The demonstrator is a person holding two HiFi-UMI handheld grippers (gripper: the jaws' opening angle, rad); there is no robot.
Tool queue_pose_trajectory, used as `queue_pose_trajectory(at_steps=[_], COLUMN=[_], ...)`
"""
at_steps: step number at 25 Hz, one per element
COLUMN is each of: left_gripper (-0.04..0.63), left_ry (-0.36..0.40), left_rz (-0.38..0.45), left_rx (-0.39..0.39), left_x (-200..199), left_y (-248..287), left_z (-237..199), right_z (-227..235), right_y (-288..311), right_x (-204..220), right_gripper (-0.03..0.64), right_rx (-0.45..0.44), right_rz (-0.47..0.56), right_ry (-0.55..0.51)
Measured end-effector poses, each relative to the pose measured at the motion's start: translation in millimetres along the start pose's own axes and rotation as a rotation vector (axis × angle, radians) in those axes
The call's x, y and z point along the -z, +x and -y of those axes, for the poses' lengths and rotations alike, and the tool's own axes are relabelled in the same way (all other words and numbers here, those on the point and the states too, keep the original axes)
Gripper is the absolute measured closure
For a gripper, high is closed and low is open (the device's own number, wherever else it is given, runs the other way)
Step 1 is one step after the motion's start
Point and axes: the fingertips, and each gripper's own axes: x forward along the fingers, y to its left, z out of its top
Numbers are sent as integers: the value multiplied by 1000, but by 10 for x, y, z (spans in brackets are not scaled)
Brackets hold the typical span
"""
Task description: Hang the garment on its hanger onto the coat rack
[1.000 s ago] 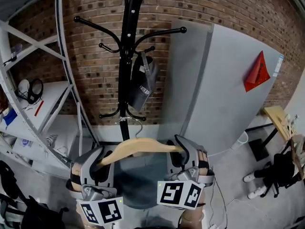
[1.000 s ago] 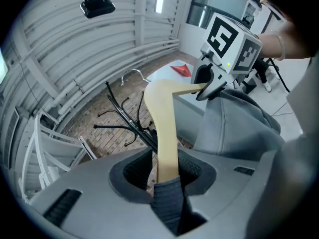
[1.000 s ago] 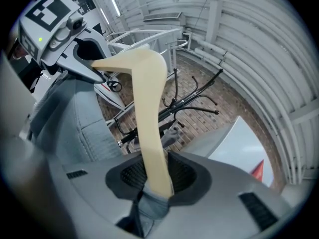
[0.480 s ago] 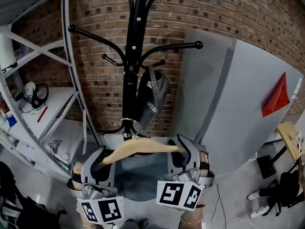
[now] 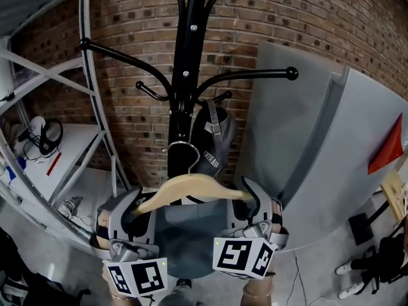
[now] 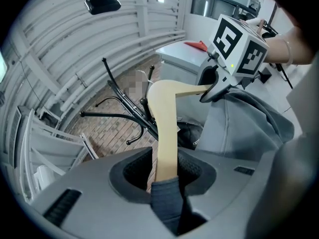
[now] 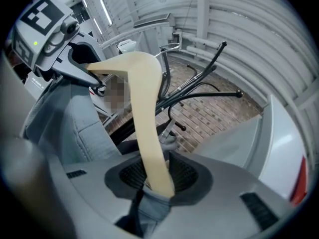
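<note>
1. Head view: the black coat rack [image 5: 188, 75] stands against a brick wall [image 5: 127, 18], with a dark bag [image 5: 213, 146] hung on a lower peg. The wooden hanger [image 5: 191, 187] is held level just below that bag, and the grey garment [image 5: 188, 238] drapes from it. The left gripper [image 5: 131, 210] holds one end and the right gripper [image 5: 253, 203] the other. The metal hook [image 5: 182, 152] overlaps the pole; whether it touches or rests on a peg cannot be told from here.

2. Left gripper view: the left gripper [image 6: 164, 171] has its pads pressed on the end of the hanger [image 6: 167, 123], with a fold of the garment [image 6: 167, 200] caught below the wood. The right gripper [image 6: 215, 86] shows at the far end and the rack [image 6: 124, 101] beyond.

3. Right gripper view: the right gripper [image 7: 157, 176] has its jaws opening, yet the hanger [image 7: 144, 113] and a bit of the garment [image 7: 79, 128] sit between the pads, which look to be touching the wood. The left gripper [image 7: 79, 66] grips the far tip, and the rack [image 7: 199, 91] lies behind.
</note>
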Motion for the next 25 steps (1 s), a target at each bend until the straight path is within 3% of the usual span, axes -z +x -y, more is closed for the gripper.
queue_pose_trajectory(at_steps=[9, 25], left_gripper=[477, 477], left_ry=[2, -16], left_rz=[11, -25], left_rx=[29, 140], left_x=[294, 678], left_y=[507, 1016], left_z=[-58, 233], right_z=[-103, -293], right_y=[549, 1094], right_x=[34, 335], right_gripper=[500, 500], right_rx=[-7, -41], right_rz=[-25, -120], right_ry=[7, -10])
